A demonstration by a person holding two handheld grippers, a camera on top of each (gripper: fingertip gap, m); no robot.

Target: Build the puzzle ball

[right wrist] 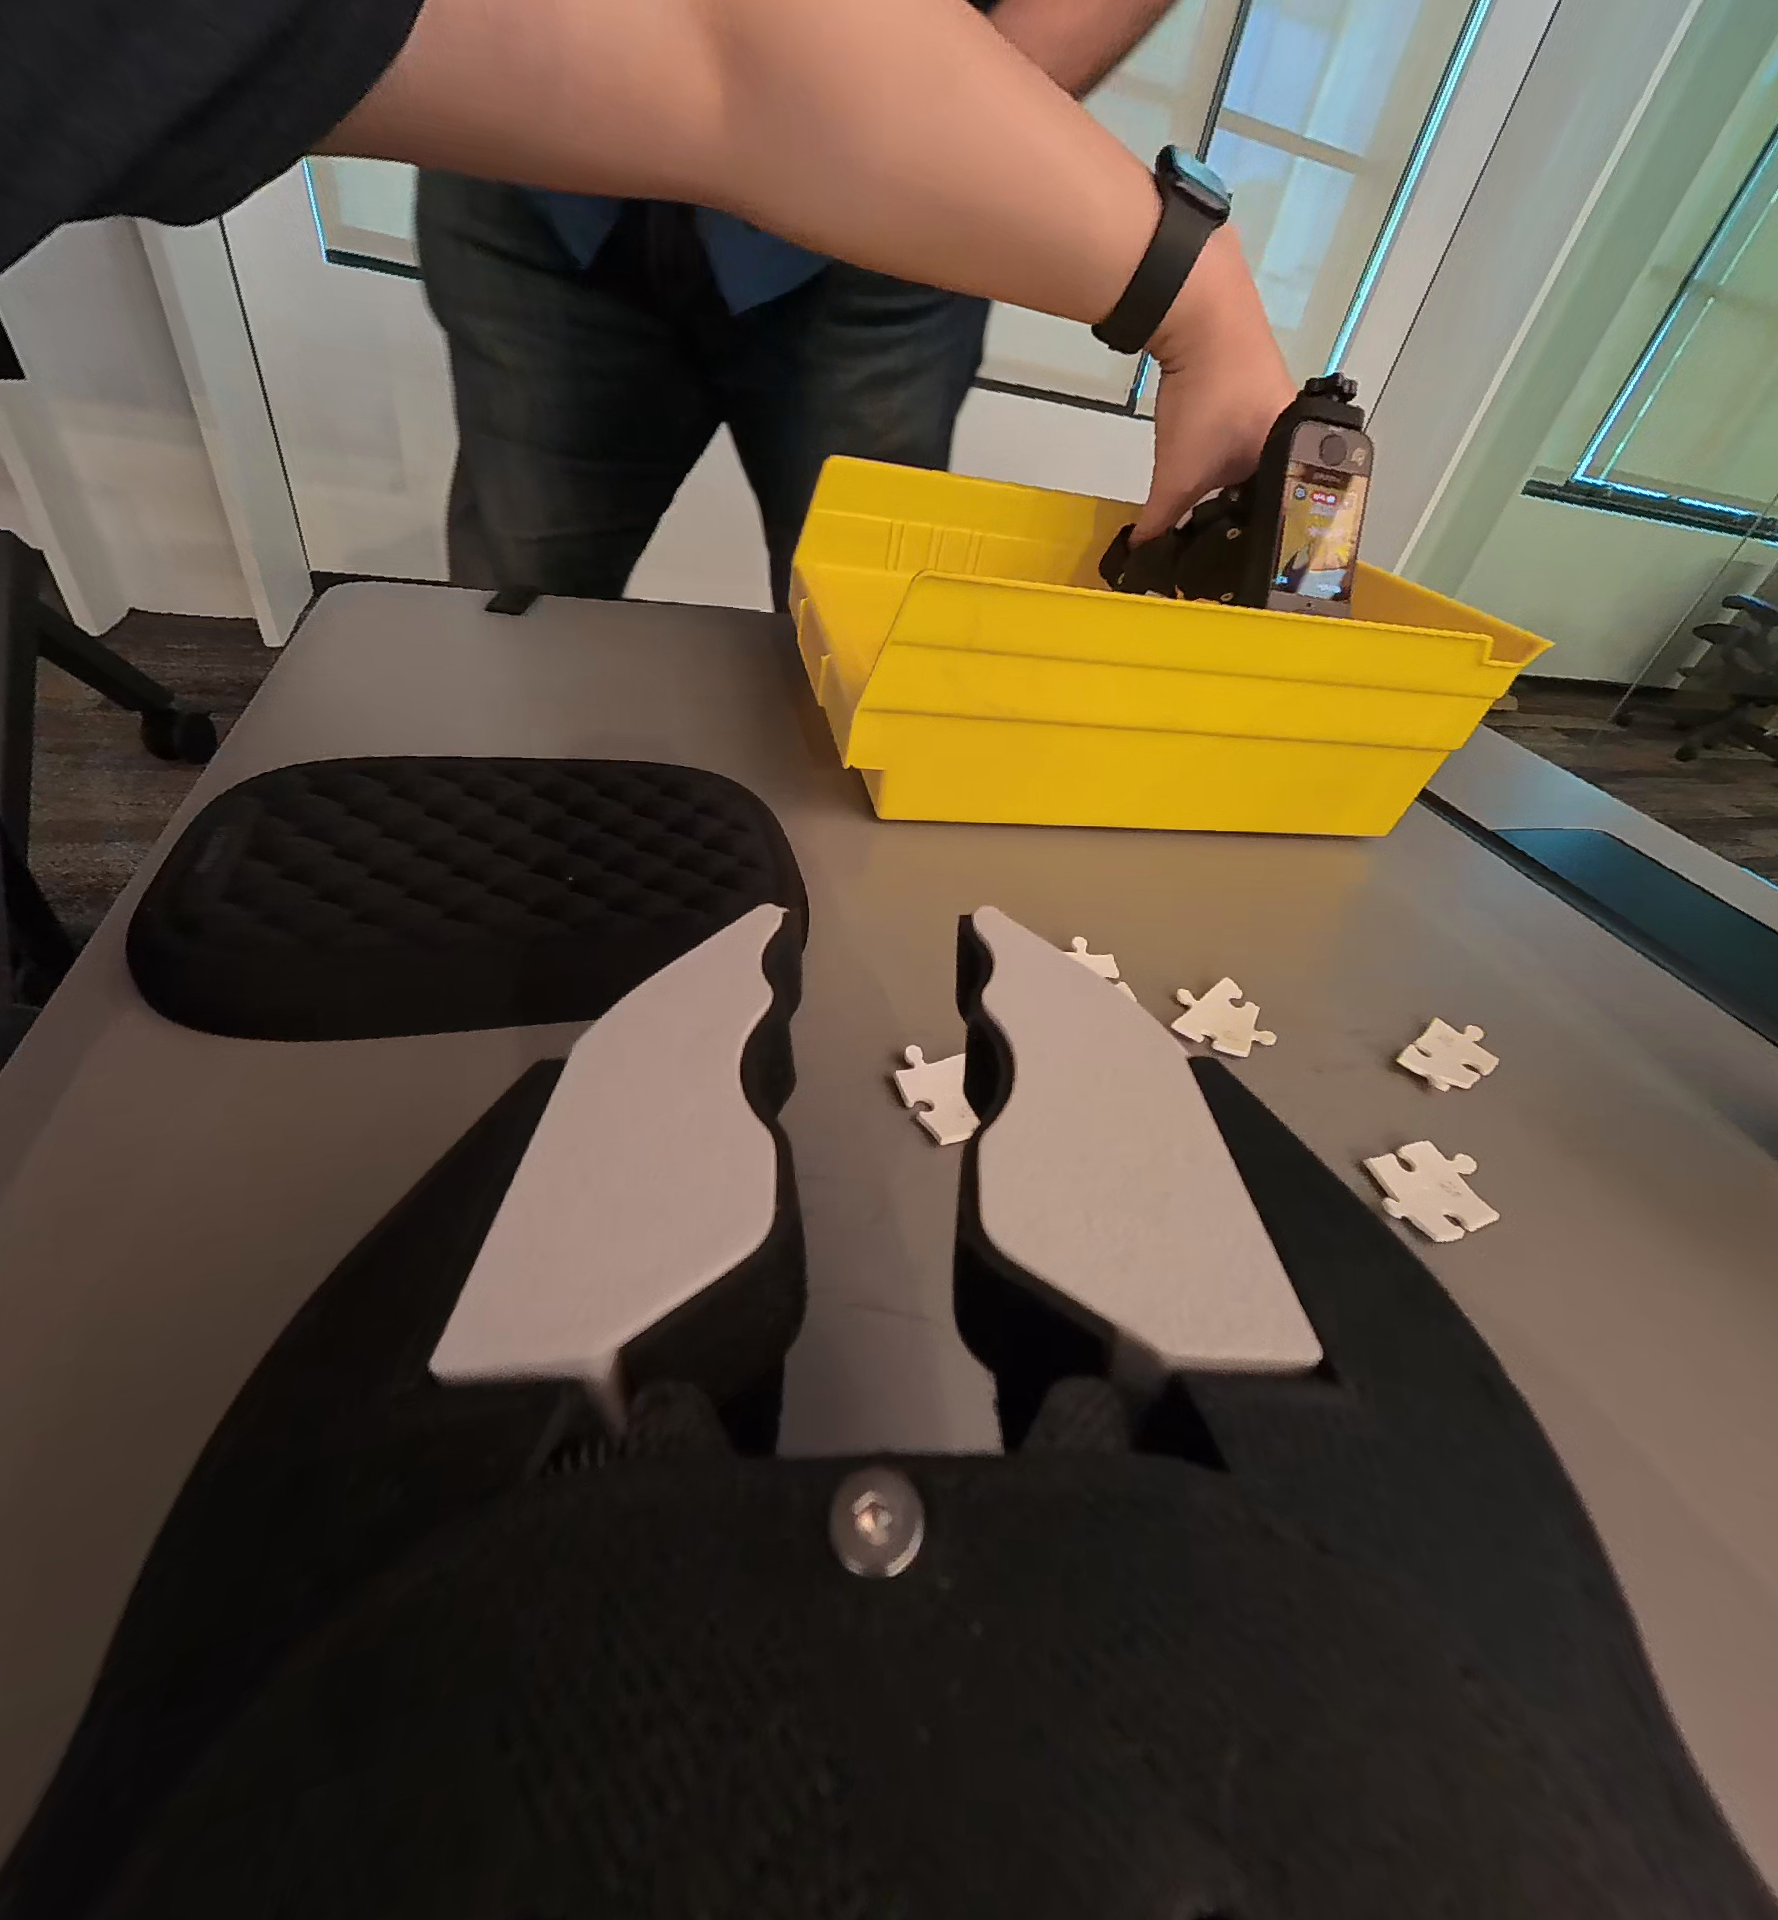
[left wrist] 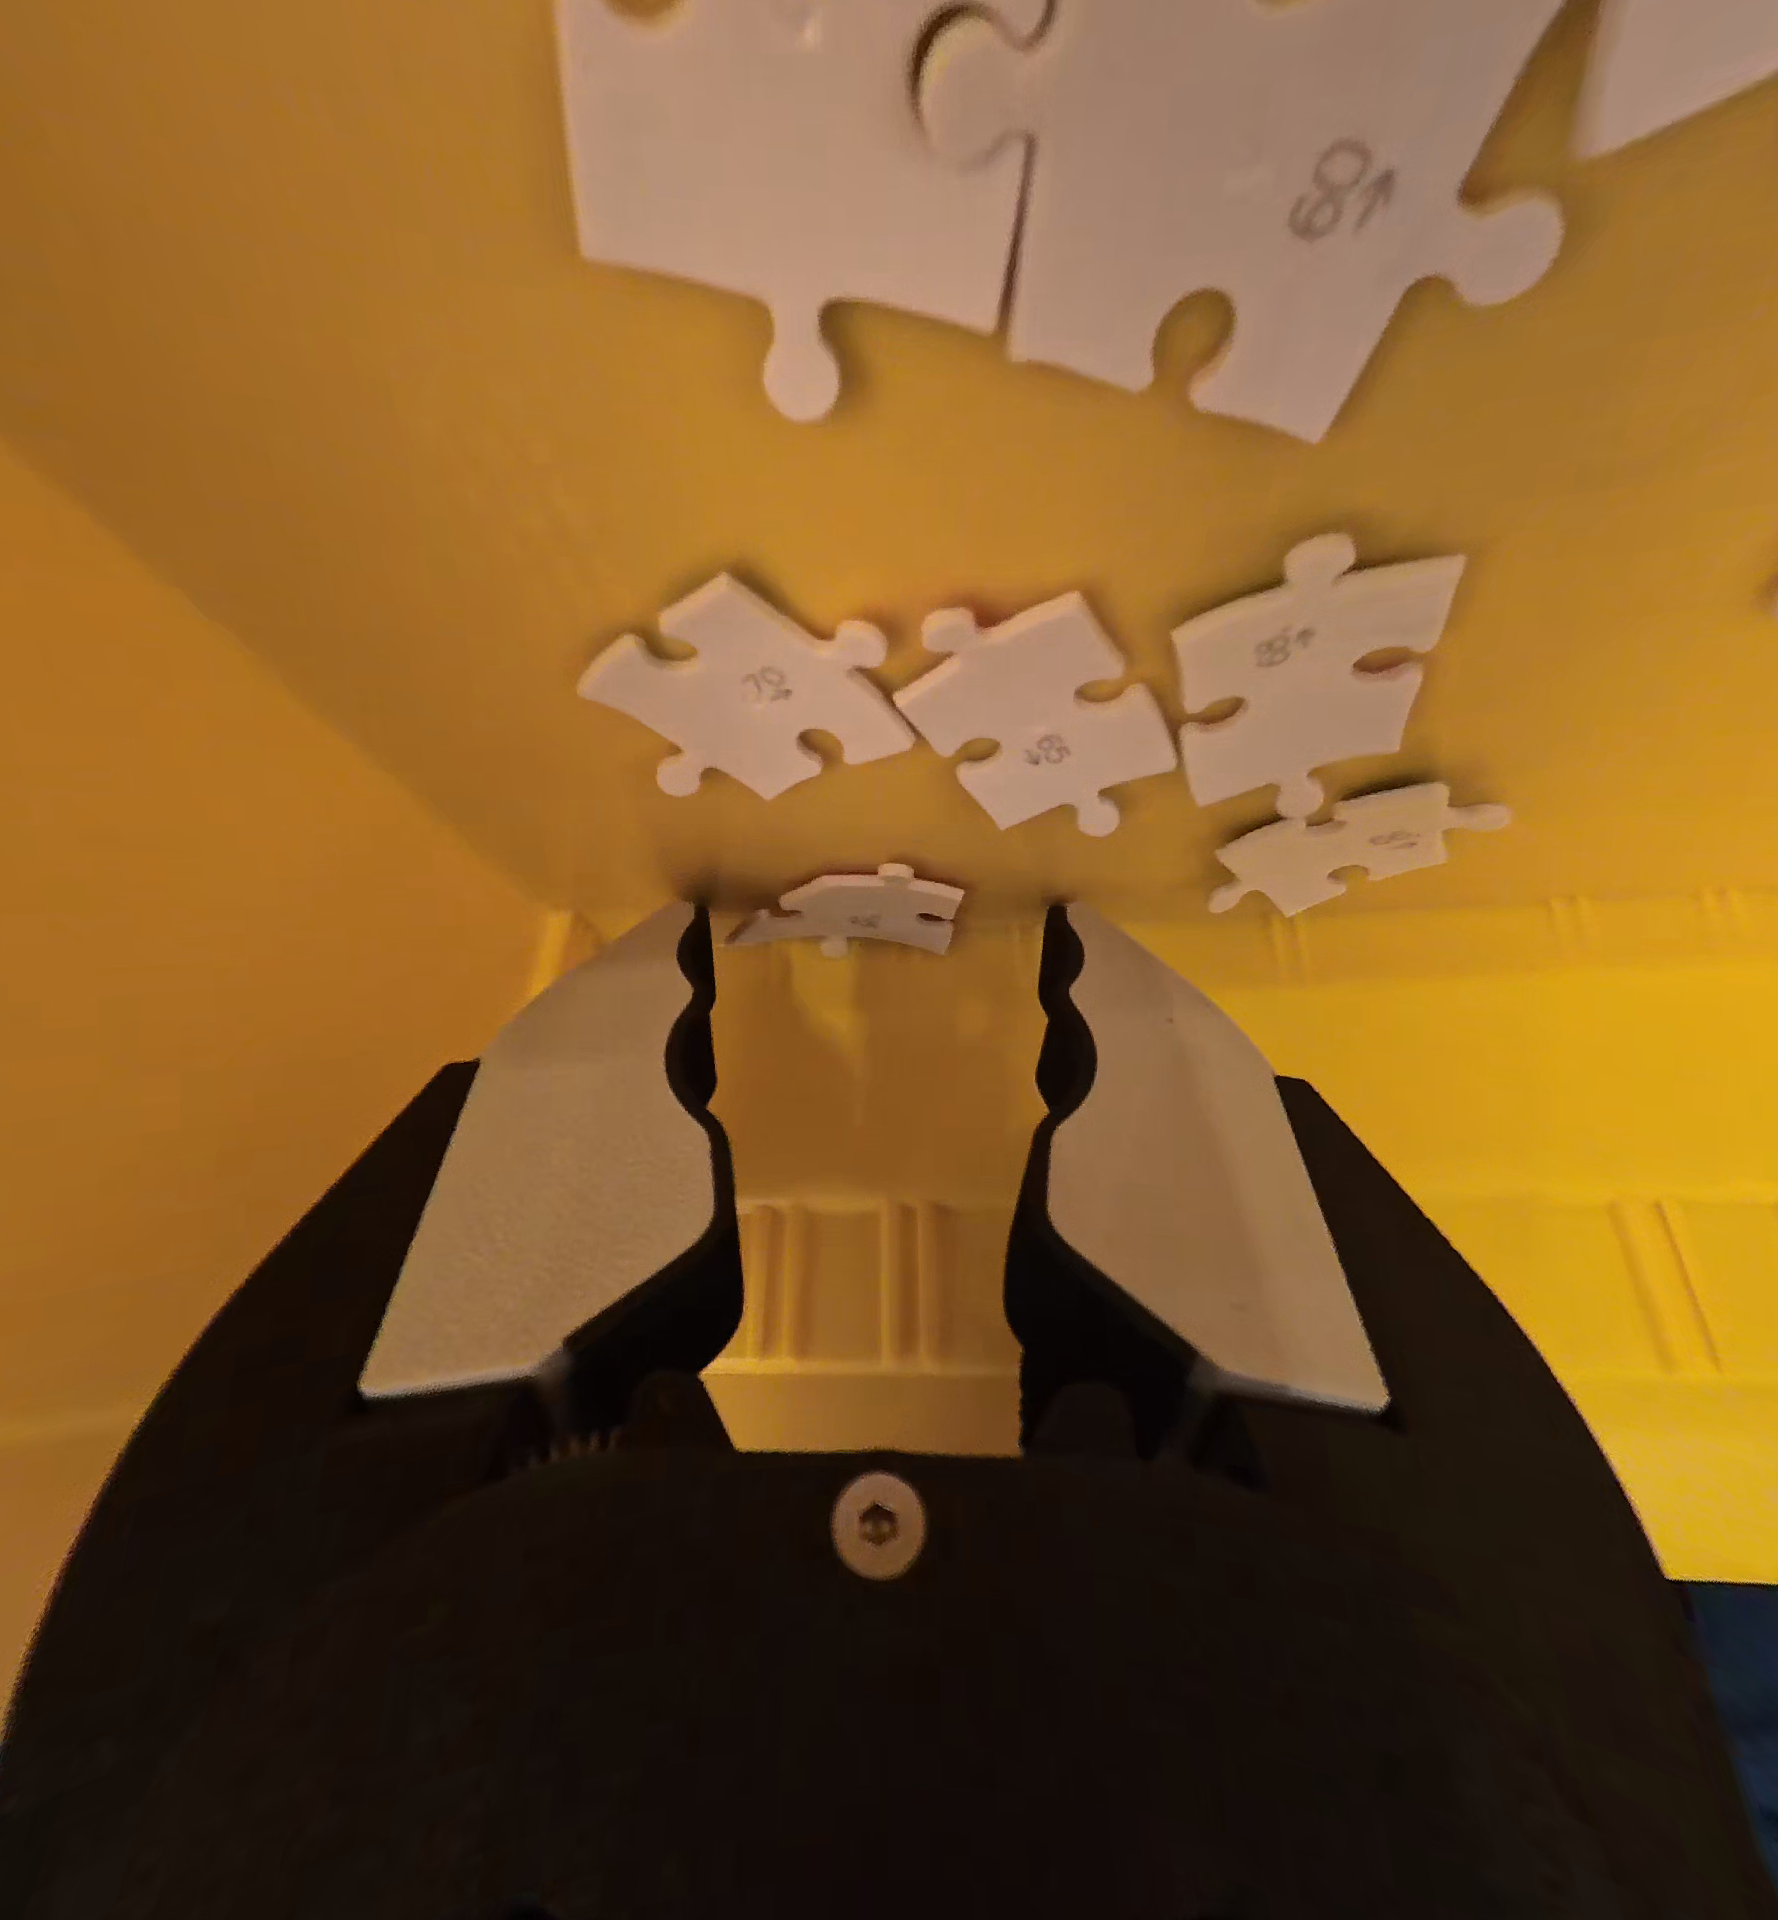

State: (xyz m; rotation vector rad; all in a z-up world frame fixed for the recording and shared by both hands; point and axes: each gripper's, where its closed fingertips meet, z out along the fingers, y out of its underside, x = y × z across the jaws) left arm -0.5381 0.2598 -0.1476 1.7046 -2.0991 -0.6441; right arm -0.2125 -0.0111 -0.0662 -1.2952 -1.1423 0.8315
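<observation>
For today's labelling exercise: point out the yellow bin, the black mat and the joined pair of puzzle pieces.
yellow bin (right wrist: 1124, 764): right wrist view, on its near outer wall.
black mat (right wrist: 449, 883): right wrist view, on its quilted top.
joined pair of puzzle pieces (left wrist: 1155, 239): left wrist view, on the right-hand piece.

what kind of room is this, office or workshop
Most likely an office: a grey table stands among glass partition walls, with a wheeled office chair behind the glass. The yellow bin and loose puzzle pieces are just task props.
</observation>
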